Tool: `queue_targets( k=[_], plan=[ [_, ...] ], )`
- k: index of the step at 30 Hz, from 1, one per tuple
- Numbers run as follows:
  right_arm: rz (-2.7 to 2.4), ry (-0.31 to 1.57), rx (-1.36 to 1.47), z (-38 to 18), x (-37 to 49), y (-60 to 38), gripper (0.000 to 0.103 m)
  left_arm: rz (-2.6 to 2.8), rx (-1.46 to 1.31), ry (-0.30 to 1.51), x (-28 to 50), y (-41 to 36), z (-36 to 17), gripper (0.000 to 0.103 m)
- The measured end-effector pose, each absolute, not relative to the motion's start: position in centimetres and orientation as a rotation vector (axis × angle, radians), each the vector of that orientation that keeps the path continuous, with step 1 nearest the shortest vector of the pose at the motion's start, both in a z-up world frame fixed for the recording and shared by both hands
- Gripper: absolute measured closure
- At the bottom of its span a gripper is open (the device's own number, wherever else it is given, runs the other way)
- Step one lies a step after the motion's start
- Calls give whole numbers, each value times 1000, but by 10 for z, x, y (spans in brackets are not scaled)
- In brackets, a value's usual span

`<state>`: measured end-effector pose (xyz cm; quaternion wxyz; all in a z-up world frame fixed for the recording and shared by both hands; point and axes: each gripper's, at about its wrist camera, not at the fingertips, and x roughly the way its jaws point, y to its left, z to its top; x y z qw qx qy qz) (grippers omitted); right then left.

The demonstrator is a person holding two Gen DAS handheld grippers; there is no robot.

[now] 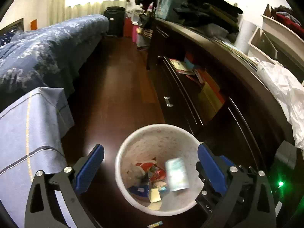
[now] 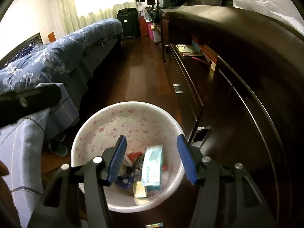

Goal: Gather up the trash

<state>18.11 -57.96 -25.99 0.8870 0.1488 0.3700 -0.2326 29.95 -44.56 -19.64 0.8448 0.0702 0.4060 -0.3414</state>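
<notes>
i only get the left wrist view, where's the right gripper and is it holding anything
Observer: The right gripper hangs over the bin, its fingers apart, with nothing between them.
Operator: that pale packet is a blur for me, is it in the bin
Observer: Yes, the packet lies inside, on top of the other trash.
Operator: anything on the floor i can't see
Observer: A slipper lies on the floor left of the bin, beside the blue cloth.
</notes>
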Motion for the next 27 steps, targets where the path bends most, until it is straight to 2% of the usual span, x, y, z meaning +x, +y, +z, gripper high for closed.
queue_targets(
  k=[2,6,14,20,27],
  plan=[
    [-485,771,307,-261,181,-578,39,-719,143,848,299,-441,-192,4],
    [-489,763,323,-256,176,-573,35,-695,150,815,294,-430,-184,4],
    [-517,725,353,-233,149,-545,19,-614,139,732,278,-382,-157,4],
    [-421,668,334,-204,142,-481,6,-489,115,666,263,-310,-137,4],
    [-217,653,292,-182,148,-378,4,-310,21,632,243,-198,-124,4]
  ],
)
